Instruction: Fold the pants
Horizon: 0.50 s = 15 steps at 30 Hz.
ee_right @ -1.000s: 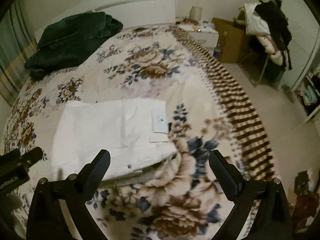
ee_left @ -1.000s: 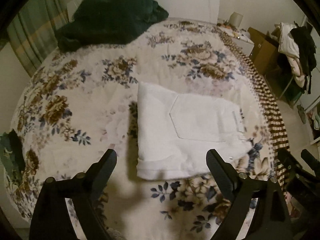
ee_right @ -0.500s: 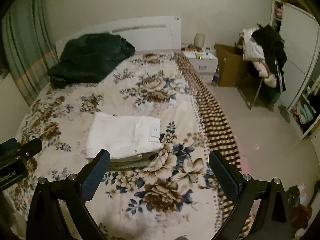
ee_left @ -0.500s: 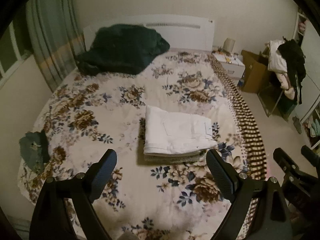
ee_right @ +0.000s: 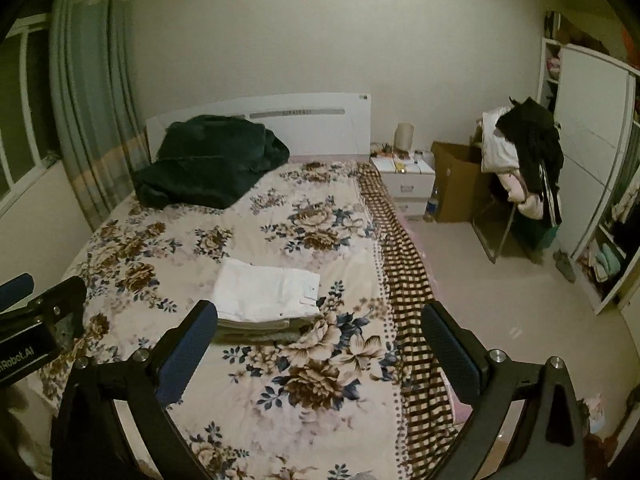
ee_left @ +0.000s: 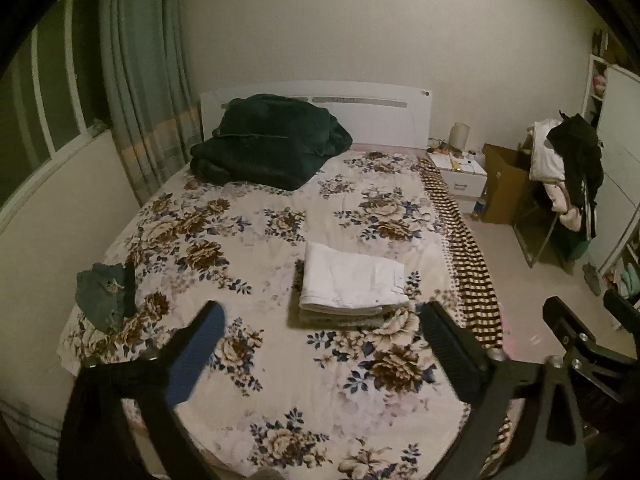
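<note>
Folded white pants (ee_left: 352, 286) lie on the floral bed (ee_left: 240, 264), both grippers clear of them.

From the left we see a small grey-green garment (ee_left: 105, 294) near the bed's edge, then a dark green blanket (ee_left: 268, 146) heaped by the headboard. The pants sit in a neat stack right of the bed's middle, perhaps on another folded piece, though the dim view leaves that unsure. Our left gripper (ee_left: 320, 350) has just been opening its fingers, which now stand released and empty; our right gripper (ee_right: 320, 346) is likewise spread with nothing between. Further right stand a nightstand (ee_right: 408, 184) and a clothes-draped chair (ee_right: 520, 176).
</note>
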Tool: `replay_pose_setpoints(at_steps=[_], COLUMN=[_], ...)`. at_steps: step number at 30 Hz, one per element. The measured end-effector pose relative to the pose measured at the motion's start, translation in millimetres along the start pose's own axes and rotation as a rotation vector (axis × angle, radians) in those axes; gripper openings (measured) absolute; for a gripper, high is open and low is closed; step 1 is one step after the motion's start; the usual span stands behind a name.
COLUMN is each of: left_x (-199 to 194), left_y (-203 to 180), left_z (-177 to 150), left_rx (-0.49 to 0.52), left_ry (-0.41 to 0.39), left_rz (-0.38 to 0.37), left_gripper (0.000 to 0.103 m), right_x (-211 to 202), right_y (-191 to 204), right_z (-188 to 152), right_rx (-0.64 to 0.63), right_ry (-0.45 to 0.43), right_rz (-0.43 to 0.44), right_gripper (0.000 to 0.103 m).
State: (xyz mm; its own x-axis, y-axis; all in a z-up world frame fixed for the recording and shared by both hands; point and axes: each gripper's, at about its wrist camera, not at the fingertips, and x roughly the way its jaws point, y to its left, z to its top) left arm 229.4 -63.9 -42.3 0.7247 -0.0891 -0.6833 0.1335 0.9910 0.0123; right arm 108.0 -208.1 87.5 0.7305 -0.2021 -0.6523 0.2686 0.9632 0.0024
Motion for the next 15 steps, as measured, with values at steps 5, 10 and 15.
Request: replay_pose_setpoints(at_steps=[5,10,15], left_x=[-24,-37,-41], left_y=[0,0,0], left_z=[-7,-10,-11], left_rx=[-0.013,-0.011,0.0], left_ry=[-0.011,-0.017,-0.015], left_rz=[0.026,0.042,0.036], left_gripper=[0.103,0.103,0.103], right_x=[-37,-51,-55], right_y=[-7,-12,-11], right_z=[-2,1,7], right_rx=[0.001,0.005,-0.002], right_ry=[0.0,0.006,0.015], right_rz=[0.02,0.021,0.012], right_gripper=[0.103,0.103,0.103])
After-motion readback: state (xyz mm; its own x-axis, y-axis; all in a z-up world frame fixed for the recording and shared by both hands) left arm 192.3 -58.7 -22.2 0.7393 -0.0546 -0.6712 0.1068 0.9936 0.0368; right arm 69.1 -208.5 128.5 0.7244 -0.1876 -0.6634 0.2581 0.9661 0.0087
